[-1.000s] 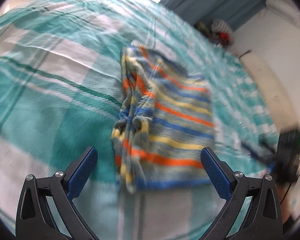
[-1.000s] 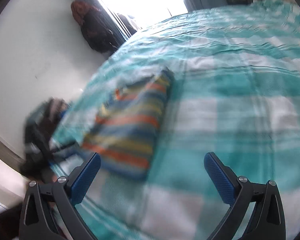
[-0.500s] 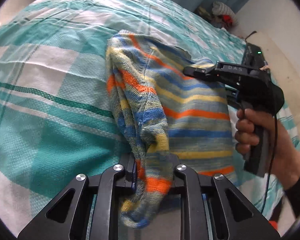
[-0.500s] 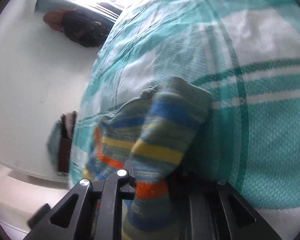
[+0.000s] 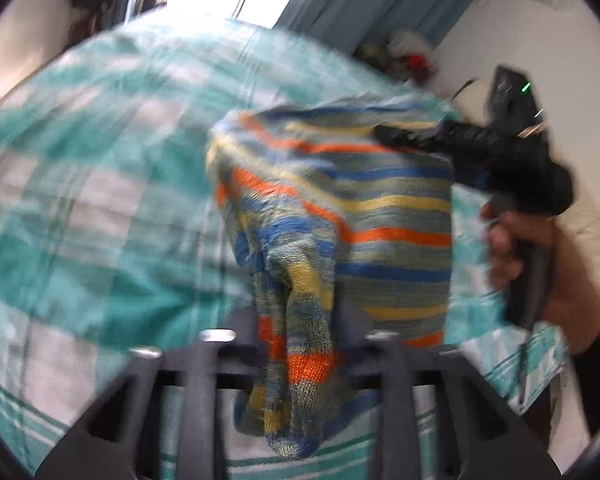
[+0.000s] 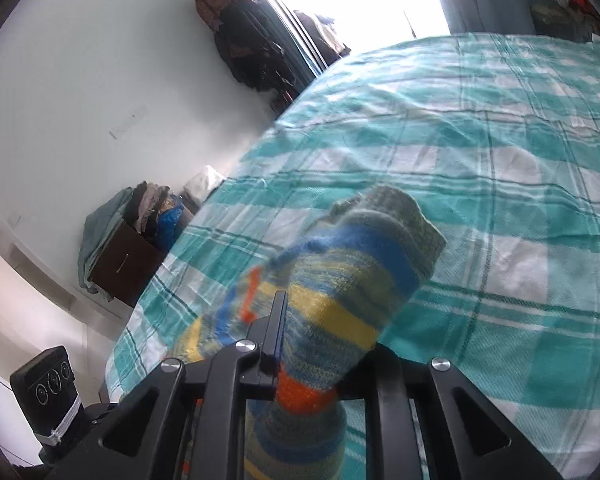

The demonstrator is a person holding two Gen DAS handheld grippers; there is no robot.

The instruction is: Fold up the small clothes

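A small knitted striped garment, blue, orange, yellow and grey, hangs lifted above the teal checked bed cover. My left gripper is shut on one bunched corner of it. My right gripper is shut on another corner, and its black body shows at the right of the left wrist view, held by a hand. The cloth spans between the two grippers. The fingertips of both are hidden by fabric.
The bed cover fills most of the right wrist view. A dark box with piled clothes stands by the white wall at left. A black device sits at lower left. Curtains and a bright window lie behind the bed.
Both grippers closed on corners of the striped garment, which lay flat on the bed a second ago. They have since raised it off the cover.
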